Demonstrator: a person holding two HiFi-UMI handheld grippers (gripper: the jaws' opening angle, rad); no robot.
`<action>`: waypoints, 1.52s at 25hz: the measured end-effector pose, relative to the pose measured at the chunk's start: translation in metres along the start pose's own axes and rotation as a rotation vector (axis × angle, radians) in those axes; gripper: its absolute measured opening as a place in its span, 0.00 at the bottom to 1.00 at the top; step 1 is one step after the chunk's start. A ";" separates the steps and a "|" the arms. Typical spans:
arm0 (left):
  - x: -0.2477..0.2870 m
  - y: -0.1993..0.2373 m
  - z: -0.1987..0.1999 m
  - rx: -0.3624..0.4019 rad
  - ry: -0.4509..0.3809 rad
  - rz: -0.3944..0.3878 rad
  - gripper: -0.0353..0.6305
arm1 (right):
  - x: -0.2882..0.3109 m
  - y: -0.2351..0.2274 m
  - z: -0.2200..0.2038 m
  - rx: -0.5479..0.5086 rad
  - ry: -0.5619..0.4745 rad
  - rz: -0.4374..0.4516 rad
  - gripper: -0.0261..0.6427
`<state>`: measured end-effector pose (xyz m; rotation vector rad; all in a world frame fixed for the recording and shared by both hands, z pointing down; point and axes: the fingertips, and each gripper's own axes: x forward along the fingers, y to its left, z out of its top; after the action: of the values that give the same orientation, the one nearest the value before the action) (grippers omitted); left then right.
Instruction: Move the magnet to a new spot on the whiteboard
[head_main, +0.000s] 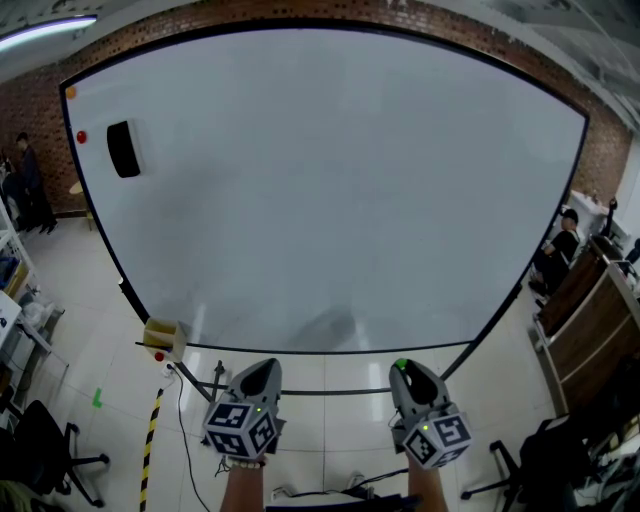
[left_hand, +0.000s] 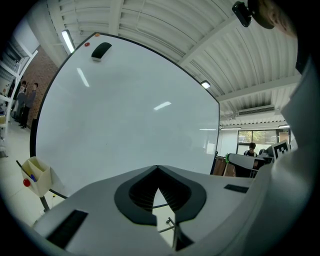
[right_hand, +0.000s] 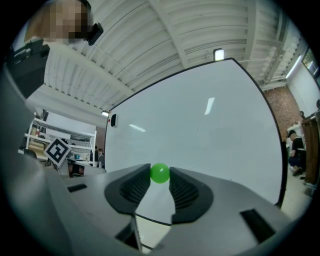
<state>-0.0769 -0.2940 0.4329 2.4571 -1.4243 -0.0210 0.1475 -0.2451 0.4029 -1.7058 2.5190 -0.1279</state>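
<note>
A big whiteboard (head_main: 330, 180) fills the room's brick wall, with pale floor tiles under it. Most of the board is bare. A black eraser (head_main: 123, 149) and a red magnet (head_main: 81, 137) sit at its upper left.

The right gripper (head_main: 403, 369) is at the lower right of the head view, below the board's bottom edge. Its jaws are clamped on a small green magnet (right_hand: 160, 173), held right at the tips. The magnet is off the board and does not touch it.

The left gripper (head_main: 267, 366) is at the lower left. Its jaws are together, with nothing in them.

So the carrying step seems to be in hand: the magnet is picked up but not yet put down. Next, the right gripper likely needs to go up and forward to a bare spot. It should press the magnet flat on the board, then let its jaws part so the magnet sticks. If the magnet comes in tilted, it could slip out of the tips.
</note>
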 end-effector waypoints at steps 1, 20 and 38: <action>0.000 0.000 0.000 0.005 -0.001 0.001 0.04 | 0.000 0.000 0.000 0.001 0.000 0.001 0.23; 0.000 0.000 0.000 -0.007 -0.002 0.006 0.05 | 0.012 -0.003 0.006 -0.046 0.002 0.018 0.23; -0.003 0.007 0.005 -0.001 -0.005 0.035 0.05 | 0.103 0.004 0.170 -0.518 -0.144 0.007 0.23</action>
<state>-0.0850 -0.2965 0.4291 2.4320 -1.4688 -0.0199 0.1273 -0.3416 0.2307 -1.7766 2.5947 0.6785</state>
